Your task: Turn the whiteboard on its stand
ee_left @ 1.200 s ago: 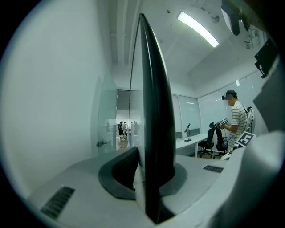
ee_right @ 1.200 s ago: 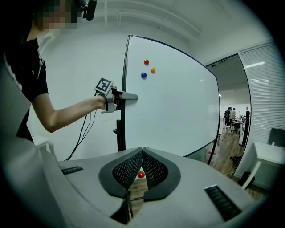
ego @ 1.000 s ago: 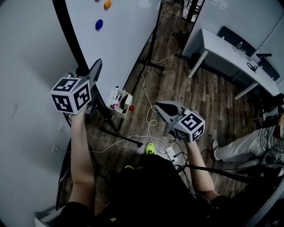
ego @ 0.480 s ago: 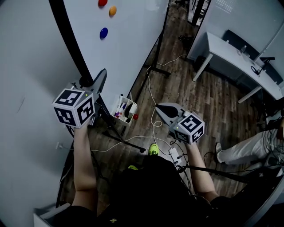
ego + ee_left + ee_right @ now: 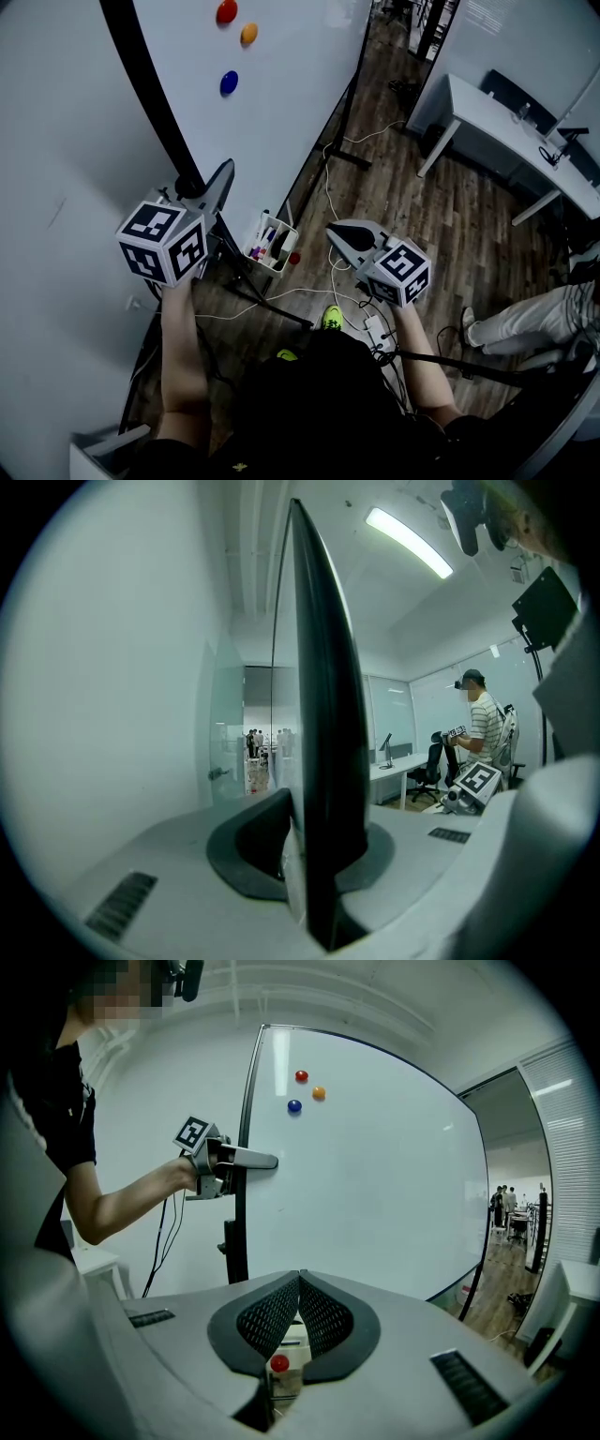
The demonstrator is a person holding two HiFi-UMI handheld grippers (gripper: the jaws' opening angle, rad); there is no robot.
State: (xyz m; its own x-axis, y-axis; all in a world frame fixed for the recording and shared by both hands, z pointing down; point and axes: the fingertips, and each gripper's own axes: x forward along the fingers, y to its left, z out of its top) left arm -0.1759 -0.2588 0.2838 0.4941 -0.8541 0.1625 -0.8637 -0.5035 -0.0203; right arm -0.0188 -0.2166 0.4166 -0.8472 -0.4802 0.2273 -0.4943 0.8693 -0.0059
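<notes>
The left gripper (image 5: 223, 178) clamped the whiteboard (image 5: 291, 103) by its black edge — likely leverage for turning it; the right gripper (image 5: 337, 232) hung closed, empty.

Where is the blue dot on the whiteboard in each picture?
Head view: the blue magnet is near the top, left of the middle, on the whiteboard.
Left gripper view: not in it; the board is seen edge-on.
Right gripper view: upper middle, below the red magnet and the orange magnet.
Shared landmark: the board's black frame edge, clamped by the left gripper.
</notes>
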